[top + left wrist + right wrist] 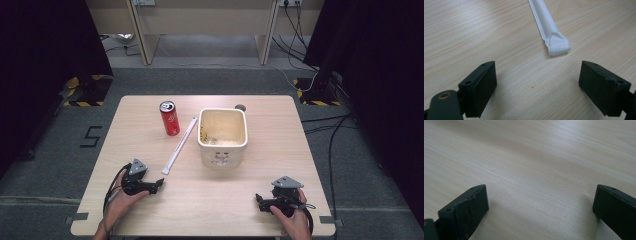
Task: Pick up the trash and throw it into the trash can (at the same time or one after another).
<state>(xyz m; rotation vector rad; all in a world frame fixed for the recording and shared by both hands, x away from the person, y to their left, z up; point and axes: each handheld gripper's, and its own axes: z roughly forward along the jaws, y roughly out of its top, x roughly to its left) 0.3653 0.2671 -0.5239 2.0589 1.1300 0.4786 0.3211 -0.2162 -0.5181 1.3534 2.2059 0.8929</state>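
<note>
Two black jaws of the left gripper are seen rising from the lower corners of the frame, spread wide with only bare wooden table between them. A white paper-wrapped straw lies at upper centre, its crimped end just beyond the jaws, untouched.

Left gripper and right gripper — jaws wide, low.

near edge: bare table | ahead: straw, can, tub stand in path
</note>
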